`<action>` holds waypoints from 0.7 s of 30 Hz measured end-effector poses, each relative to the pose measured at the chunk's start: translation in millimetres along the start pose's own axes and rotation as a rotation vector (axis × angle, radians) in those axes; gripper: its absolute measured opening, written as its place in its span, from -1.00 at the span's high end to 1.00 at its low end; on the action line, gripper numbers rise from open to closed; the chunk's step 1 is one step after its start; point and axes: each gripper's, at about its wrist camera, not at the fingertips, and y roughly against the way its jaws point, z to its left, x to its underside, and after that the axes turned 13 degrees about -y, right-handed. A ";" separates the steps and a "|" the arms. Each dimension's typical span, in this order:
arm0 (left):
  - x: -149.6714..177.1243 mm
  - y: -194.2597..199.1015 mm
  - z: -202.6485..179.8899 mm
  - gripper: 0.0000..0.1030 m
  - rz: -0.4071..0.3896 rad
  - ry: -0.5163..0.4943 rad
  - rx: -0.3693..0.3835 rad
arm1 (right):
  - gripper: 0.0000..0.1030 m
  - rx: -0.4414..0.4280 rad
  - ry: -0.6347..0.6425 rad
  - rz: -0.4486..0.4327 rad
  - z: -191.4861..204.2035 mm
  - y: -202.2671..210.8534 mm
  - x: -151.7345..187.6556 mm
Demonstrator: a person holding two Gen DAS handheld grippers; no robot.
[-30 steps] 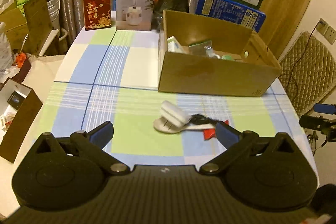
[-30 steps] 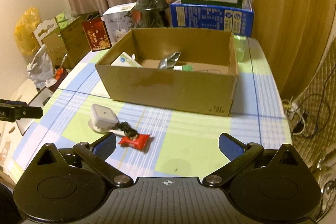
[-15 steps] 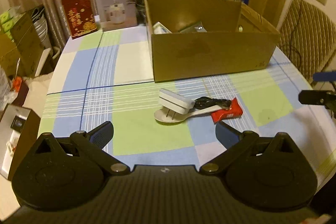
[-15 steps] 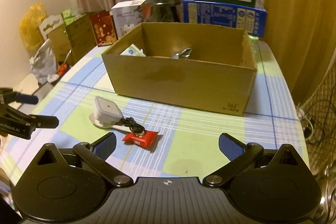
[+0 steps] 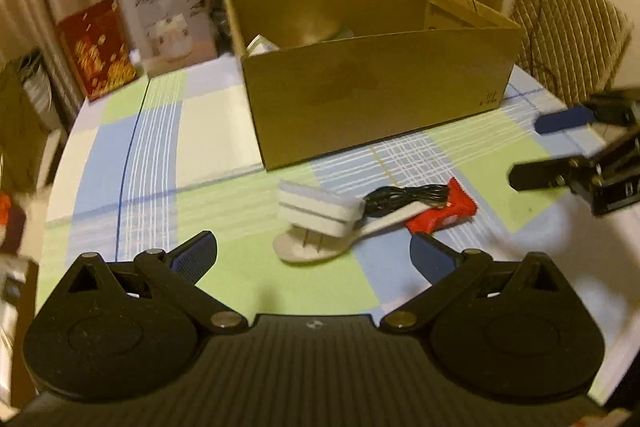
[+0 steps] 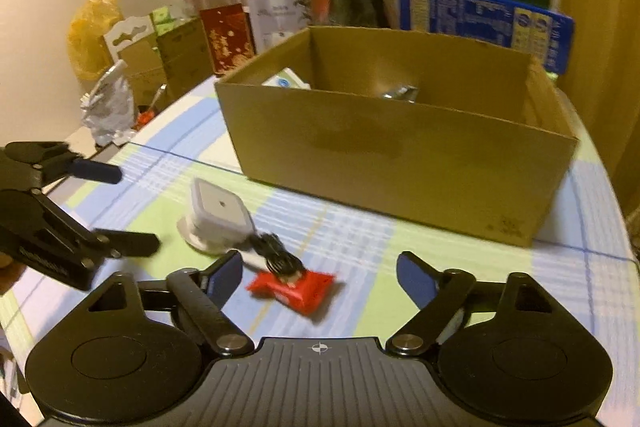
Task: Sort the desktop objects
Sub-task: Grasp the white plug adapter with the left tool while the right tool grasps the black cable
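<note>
Right gripper (image 6: pixel 318 277) closing, empty, around crinkly red snack packet (image 6: pixel 294 289) for boxing; left gripper (image 5: pixel 314 253) wide open, empty, facing white square charger (image 5: pixel 320 213).

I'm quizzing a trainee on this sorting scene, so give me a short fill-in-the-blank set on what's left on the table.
1. The black cable lies partly on the ____ snack packet.
2. The white charger rests on a white ____.
3. The cardboard box stands on a checked ____.

Missing words: red; spoon; tablecloth
</note>
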 end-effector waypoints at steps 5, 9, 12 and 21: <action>-4.9 -10.2 2.0 -0.93 -0.023 -0.118 -0.003 | -0.37 -0.013 0.073 0.032 5.4 -14.4 -4.1; -3.1 -19.1 4.5 -0.87 -0.024 -0.143 0.036 | -0.30 -0.017 0.078 0.048 4.0 -22.6 -6.6; -1.2 -26.0 4.2 -0.83 -0.016 -0.170 0.040 | -0.26 -0.021 0.080 0.067 3.4 -33.1 -11.2; -0.5 -49.6 7.8 -0.78 -0.011 -0.176 0.080 | -0.16 -0.042 0.076 0.158 4.8 -58.9 -18.5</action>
